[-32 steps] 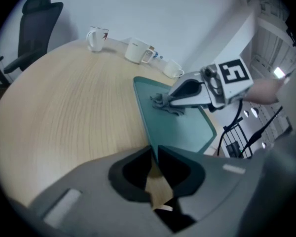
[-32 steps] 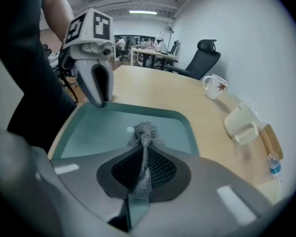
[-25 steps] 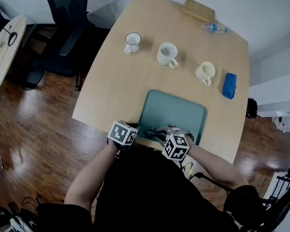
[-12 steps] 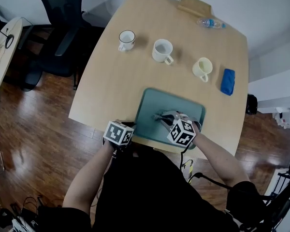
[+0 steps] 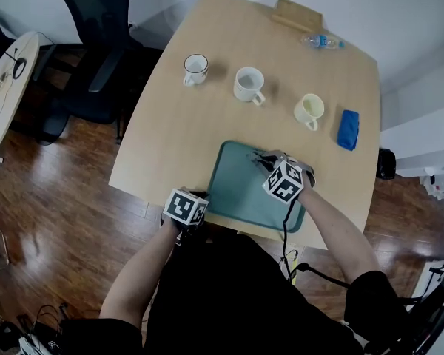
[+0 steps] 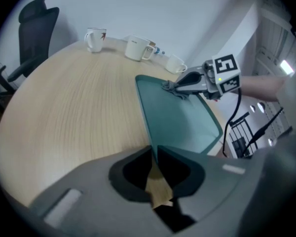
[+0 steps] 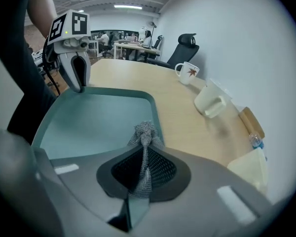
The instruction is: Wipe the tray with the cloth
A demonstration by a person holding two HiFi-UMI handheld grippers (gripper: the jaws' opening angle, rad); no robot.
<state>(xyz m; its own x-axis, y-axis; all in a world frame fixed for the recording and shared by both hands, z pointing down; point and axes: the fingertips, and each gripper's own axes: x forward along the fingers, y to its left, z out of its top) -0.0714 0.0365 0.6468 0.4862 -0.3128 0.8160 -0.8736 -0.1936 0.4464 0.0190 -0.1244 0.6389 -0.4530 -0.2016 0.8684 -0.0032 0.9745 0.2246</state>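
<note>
Pinching the bunched grey mesh cloth (image 7: pixel 146 132) in the narrow-set jaws of the right gripper (image 7: pixel 144 149) and dragging it over the floor of the teal tray (image 5: pixel 240 191). Carrying it, within the last second, away from the near rim, where it lay close beside the left gripper (image 6: pixel 154 154), across the middle and up to the far rim, and now arriving about midway along that rim, on the side facing the mugs (image 5: pixel 249 84). Trailing only a small tuft just ahead of the jaws, apparently brushing the tray floor, so probably covering a narrow strip per pass, not a wide band. Keeping the left gripper where it was throughout, its jaws closed on the tray's near left corner, pinning the tray to the table (image 5: pixel 185 139) against the push. Finishing, by the look of it, one outward stroke, with the floor to either side of that strip probably not yet reached. Needing next, most likely, a return stroke shifted sideways. Needing also to ease off before the raised rim, to avoid snagging the mesh or flicking it out onto the wood. Judging the wiping well under way but not complete.
</note>
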